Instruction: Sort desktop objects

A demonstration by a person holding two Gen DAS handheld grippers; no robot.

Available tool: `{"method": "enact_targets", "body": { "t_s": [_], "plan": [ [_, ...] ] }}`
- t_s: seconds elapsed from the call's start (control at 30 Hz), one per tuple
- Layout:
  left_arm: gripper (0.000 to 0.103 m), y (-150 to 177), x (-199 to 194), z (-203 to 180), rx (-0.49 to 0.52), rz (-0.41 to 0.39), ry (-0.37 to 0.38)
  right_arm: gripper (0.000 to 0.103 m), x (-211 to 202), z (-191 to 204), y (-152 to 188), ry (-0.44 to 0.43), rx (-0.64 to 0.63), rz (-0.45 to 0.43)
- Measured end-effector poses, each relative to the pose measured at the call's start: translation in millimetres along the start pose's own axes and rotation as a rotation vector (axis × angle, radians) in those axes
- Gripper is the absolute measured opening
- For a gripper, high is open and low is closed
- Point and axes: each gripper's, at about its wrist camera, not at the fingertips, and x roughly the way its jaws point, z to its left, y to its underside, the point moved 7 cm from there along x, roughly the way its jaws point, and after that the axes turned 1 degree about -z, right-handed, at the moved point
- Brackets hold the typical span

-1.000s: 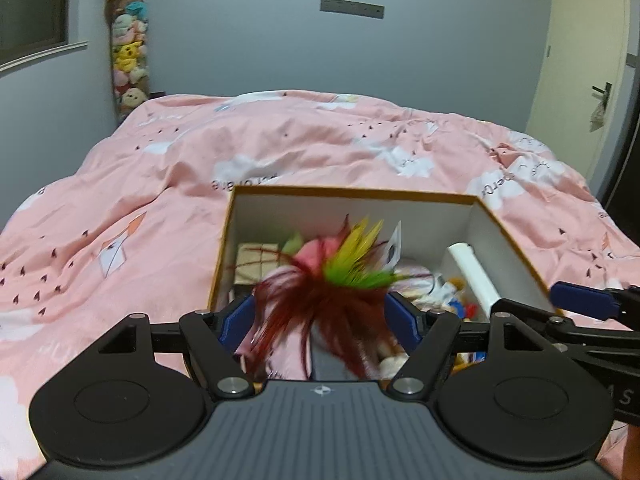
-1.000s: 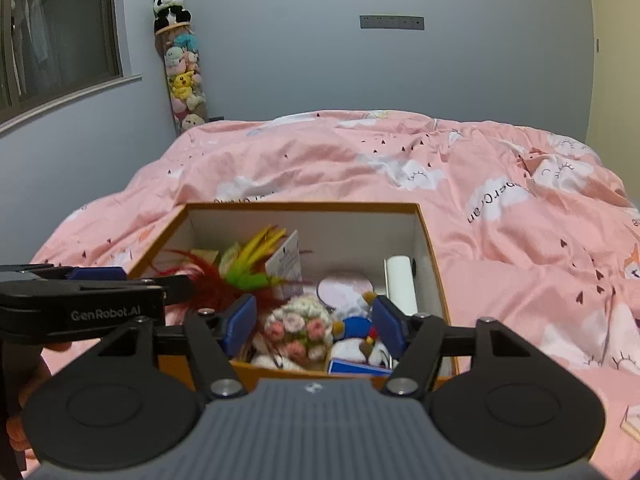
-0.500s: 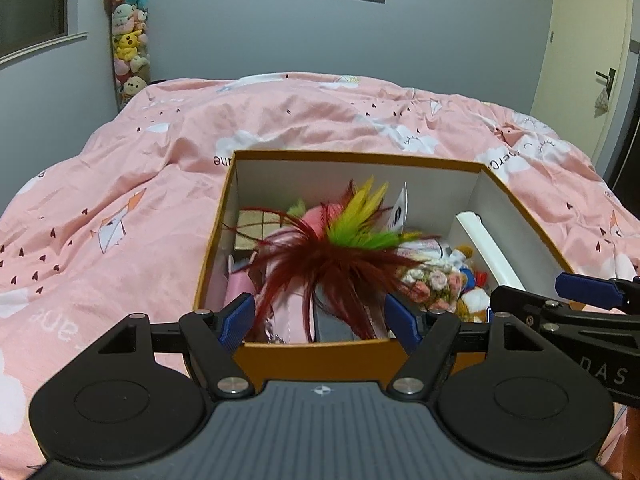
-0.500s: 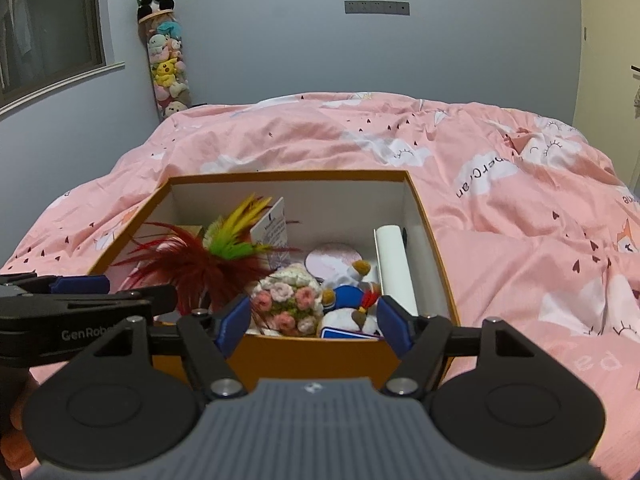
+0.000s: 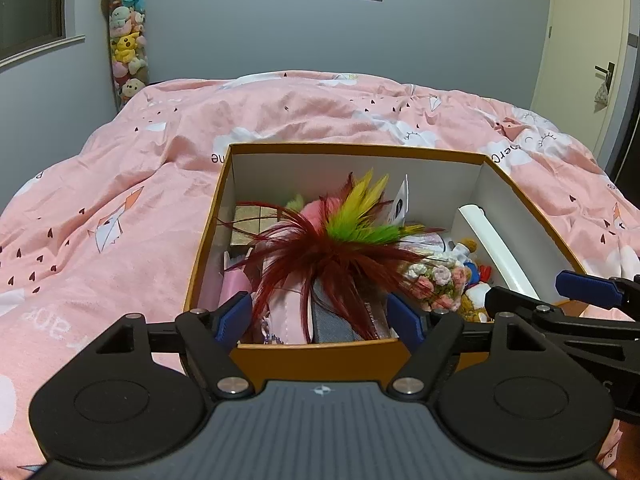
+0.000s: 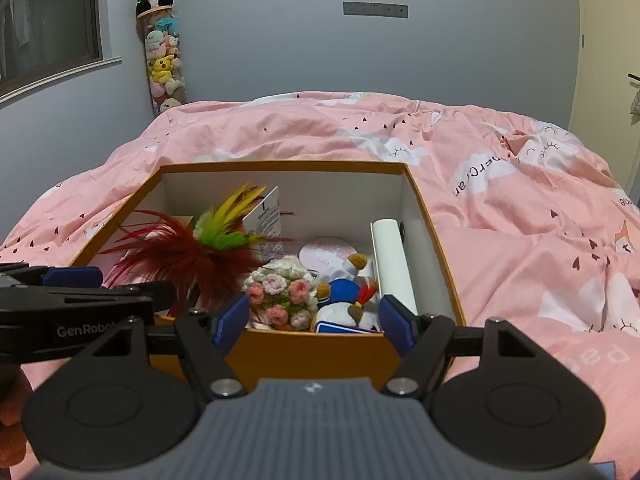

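Observation:
An orange cardboard box (image 5: 320, 354) with white inner walls sits on the pink bed; it also shows in the right wrist view (image 6: 312, 350). Inside lie a red, green and yellow feather toy (image 5: 332, 248) (image 6: 192, 248), a crochet flower bouquet (image 5: 438, 284) (image 6: 280, 294), a duck plush (image 6: 346, 300), a white roll (image 5: 498, 250) (image 6: 392, 264), a round pink tin (image 6: 326, 254) and a gold box (image 5: 250, 230). My left gripper (image 5: 320, 316) is open and empty just before the box's near wall. My right gripper (image 6: 310, 316) is open and empty at the same wall, further right.
The pink quilt (image 5: 120, 208) covers the whole bed around the box. A tall tube of plush toys (image 5: 126, 36) stands in the far left corner. A door (image 5: 588, 52) is at the right. My other gripper's arm crosses each view (image 6: 72, 312).
Both grippers have drawn back and up from the box. The left gripper was over the feather toy a second ago; now the toy lies in the box, clear of its fingers.

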Motion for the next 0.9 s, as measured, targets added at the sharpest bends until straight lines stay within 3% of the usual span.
{"method": "enact_targets", "body": {
  "t_s": [0.9],
  "plan": [
    [0.088,2.0,2.2,0.4,0.003,-0.006,-0.012,0.076,1.7,-1.7,1.2,0.002,0.002,-0.005]
  ]
}}
